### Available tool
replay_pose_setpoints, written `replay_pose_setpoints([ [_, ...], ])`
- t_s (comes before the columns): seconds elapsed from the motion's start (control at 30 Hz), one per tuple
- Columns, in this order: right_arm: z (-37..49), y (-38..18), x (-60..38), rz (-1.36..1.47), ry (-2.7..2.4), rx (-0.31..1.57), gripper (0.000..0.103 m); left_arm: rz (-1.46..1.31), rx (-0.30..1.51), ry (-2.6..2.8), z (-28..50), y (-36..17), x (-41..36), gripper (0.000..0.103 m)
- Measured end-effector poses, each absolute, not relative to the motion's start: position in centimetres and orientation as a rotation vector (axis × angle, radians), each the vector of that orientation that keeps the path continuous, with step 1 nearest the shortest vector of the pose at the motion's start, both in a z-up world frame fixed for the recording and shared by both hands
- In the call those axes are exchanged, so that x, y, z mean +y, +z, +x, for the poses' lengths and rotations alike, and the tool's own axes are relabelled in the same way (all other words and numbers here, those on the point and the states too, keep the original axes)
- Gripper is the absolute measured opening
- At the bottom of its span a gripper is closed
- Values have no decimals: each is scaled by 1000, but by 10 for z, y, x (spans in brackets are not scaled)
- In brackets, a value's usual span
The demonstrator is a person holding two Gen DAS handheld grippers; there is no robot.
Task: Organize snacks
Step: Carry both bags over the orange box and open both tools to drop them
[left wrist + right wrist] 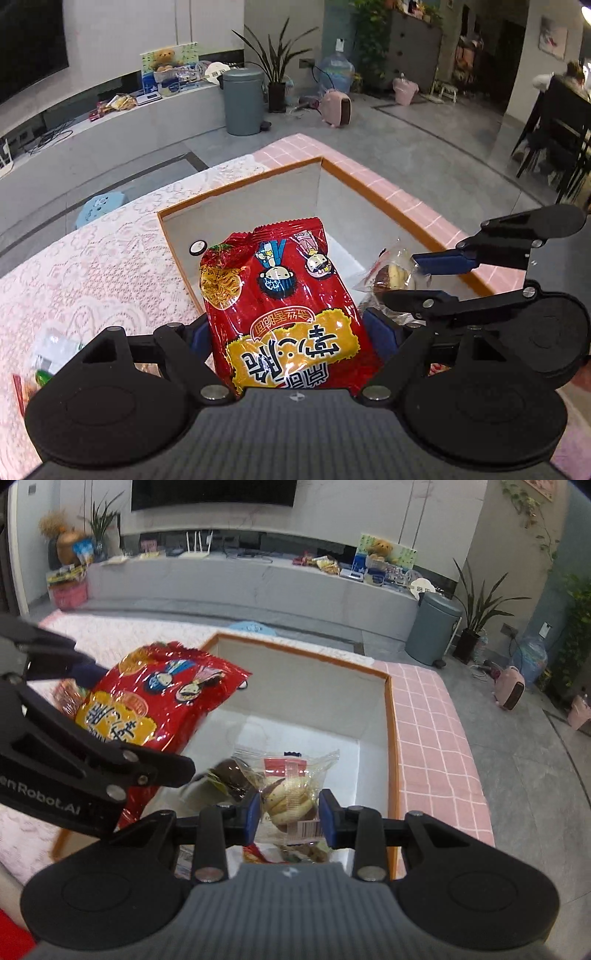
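Note:
My left gripper (293,334) is shut on a red noodle packet (280,295) with cartoon figures and holds it over the open orange-rimmed box (240,184). The packet also shows in the right wrist view (159,705), at the left. My right gripper (288,812) is shut on a clear-wrapped bread bun (288,794) and holds it inside the box (391,716). In the left wrist view the right gripper (417,280) shows at the right with the bun (391,275).
The box stands on a table with a pink lace cloth (92,266) and a pink checked cloth (436,738). More wrapped snacks lie in the box bottom (291,851) and on the table at the left (48,354). A grey bin (242,101) stands on the floor beyond.

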State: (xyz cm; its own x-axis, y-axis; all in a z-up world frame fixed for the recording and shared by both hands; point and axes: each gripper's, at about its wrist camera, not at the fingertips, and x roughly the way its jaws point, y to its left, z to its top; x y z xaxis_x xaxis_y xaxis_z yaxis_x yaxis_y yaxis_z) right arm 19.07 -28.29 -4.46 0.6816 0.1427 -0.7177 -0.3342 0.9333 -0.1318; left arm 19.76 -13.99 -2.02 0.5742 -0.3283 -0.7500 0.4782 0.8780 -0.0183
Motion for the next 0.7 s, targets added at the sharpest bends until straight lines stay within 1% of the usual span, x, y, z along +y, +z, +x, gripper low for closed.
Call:
replay_pose_setpoints([
  [0.3,212,-63,-277,-339,315,807,32,272,873,-486,218,-41,-149,92],
  [0.6,224,-81,-271,-431,324,868,33,353,891,-490,222,-58,-163,91],
  [0.7,226,-83,-265,-465,328,869,33,372,891,-483,221,-58,-165,92],
])
